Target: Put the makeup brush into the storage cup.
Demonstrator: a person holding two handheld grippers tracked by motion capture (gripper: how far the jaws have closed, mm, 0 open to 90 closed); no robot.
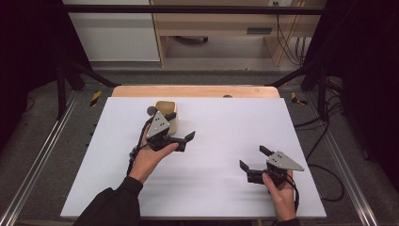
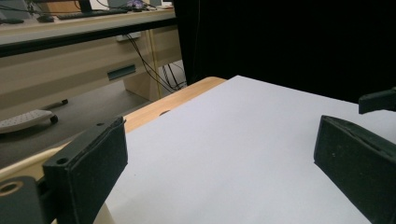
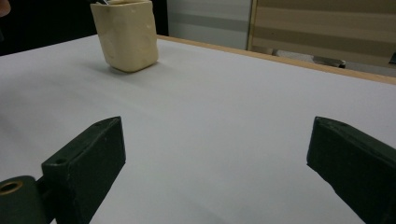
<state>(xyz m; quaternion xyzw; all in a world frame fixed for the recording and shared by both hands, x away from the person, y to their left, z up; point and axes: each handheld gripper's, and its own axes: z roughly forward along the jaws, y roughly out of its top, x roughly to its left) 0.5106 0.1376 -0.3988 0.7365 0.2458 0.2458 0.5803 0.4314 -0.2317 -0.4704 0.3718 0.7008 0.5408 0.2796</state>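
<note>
1. The left claw (image 1: pixel 182 129) is released, its 2 jaws spread wide with only bare white worktop (image 1: pixel 226 122) between them.
2. A cream cup (image 1: pixel 168 117) stands upright on the worktop just beside the left claw, on its far side, partly hidden behind the claw's grey plate in the high view. Whether one jaw touches the cup cannot be told.
3. The left hand (image 1: pixel 149 157) grips this claw from behind, with a dark sleeve (image 1: pixel 113 205) running back toward the near edge.
4. The right claw (image 1: pixel 254 158) is also released, jaws wide apart and nothing between them.
5. The right hand (image 1: pixel 281 190) holds it low over the worktop, well apart from the left claw.
6. In the right gripper view the cup (image 3: pixel 126 35) sits far ahead of the right claw and off to its left, upright, with open worktop (image 3: pixel 224 112) between.
7. In the left gripper view the worktop (image 2: pixel 243 140) stretches ahead of the jaws to its wooden edge (image 2: pixel 182 95).
8. Past that edge stands a wooden desk (image 2: pixel 84 60).
</note>
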